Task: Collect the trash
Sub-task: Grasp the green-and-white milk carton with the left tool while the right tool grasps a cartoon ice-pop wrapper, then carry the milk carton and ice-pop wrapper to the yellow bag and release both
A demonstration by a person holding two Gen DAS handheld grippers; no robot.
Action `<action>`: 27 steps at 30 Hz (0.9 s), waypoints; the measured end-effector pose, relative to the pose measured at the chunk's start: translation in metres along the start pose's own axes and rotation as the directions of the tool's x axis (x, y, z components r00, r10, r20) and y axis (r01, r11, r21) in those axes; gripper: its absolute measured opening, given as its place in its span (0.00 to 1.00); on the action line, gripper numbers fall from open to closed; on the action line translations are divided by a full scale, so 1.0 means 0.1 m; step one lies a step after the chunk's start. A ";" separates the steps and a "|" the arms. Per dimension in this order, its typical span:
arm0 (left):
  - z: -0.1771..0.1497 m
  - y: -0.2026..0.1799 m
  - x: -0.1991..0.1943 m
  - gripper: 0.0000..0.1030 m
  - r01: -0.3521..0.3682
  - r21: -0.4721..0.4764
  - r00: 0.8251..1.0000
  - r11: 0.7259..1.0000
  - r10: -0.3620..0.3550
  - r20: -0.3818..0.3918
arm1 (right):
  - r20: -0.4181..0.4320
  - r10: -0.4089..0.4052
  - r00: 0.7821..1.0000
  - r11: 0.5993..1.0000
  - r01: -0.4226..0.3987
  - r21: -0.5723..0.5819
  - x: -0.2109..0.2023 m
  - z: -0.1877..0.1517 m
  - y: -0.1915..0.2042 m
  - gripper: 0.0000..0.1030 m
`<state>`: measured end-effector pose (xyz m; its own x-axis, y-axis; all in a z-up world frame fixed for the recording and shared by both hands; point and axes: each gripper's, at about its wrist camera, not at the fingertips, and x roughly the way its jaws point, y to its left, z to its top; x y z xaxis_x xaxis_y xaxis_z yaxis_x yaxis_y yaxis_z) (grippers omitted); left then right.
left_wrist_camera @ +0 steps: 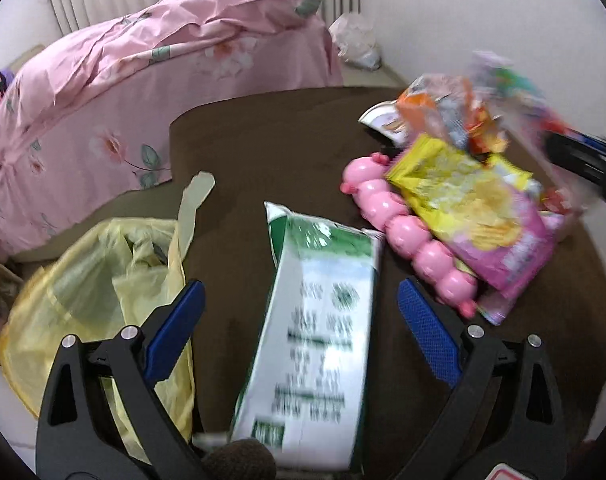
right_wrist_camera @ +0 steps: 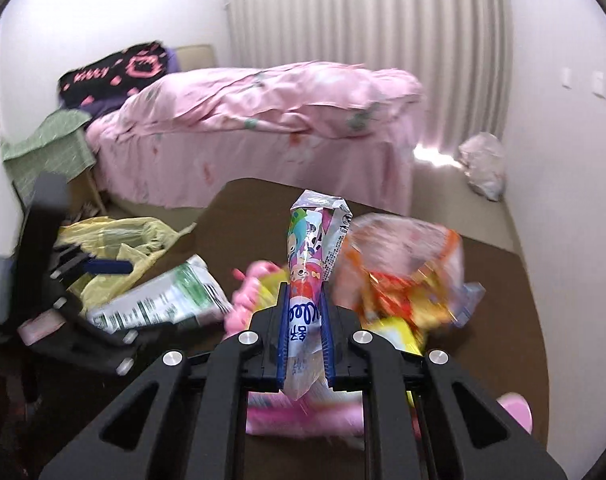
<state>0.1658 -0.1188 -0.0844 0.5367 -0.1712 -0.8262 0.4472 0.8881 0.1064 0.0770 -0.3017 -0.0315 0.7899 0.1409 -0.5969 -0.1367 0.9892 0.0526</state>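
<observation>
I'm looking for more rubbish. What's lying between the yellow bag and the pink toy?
In the left wrist view, a green and white carton lies on the brown table between the yellow bag and the pink toy.

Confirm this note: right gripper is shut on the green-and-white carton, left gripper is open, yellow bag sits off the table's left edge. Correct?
Not quite. The right gripper is shut on the colourful cartoon-print pouch, as the right wrist view shows. The green-and-white carton lies between the open left gripper's fingers. The yellow bag note stands.
</observation>
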 end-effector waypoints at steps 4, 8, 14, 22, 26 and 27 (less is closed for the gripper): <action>0.06 -0.08 0.21 0.76 -0.061 0.060 0.996 0.996 0.064 -0.055 | 0.008 -0.003 1.000 0.999 0.003 0.040 -0.13 -0.25 -0.12 0.14; 0.07 -0.05 0.30 0.60 -0.061 0.064 0.992 0.996 0.067 -0.107 | 0.012 0.017 1.000 0.998 -0.017 0.065 -0.14 -0.37 -0.16 0.13; 0.07 0.14 -0.23 0.54 0.002 -0.081 1.000 0.997 0.000 0.025 | 0.028 0.035 0.999 0.995 -0.037 0.094 -0.20 -0.48 -0.19 0.14; -0.07 0.07 -0.74 0.54 0.057 -0.084 0.987 0.995 -0.044 0.152 | 0.032 0.047 0.998 0.996 -0.049 0.073 -0.27 -0.51 -0.07 0.14; -0.13 0.06 -0.85 0.54 0.096 -0.099 0.980 0.990 -0.077 0.183 | 0.043 0.043 0.998 0.998 -0.045 0.049 -0.33 -0.49 0.00 0.14; -0.14 0.06 -0.88 0.54 0.106 -0.105 0.978 0.989 -0.084 0.192 | 0.044 0.043 0.998 0.998 -0.045 0.045 -0.34 -0.48 0.02 0.14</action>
<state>0.1112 -0.0924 -0.0183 0.6246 -0.3242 -0.7105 0.4241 0.9047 -0.0400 0.0212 -0.3067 -0.0495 0.8088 0.1847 -0.5583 -0.1450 0.9827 0.1151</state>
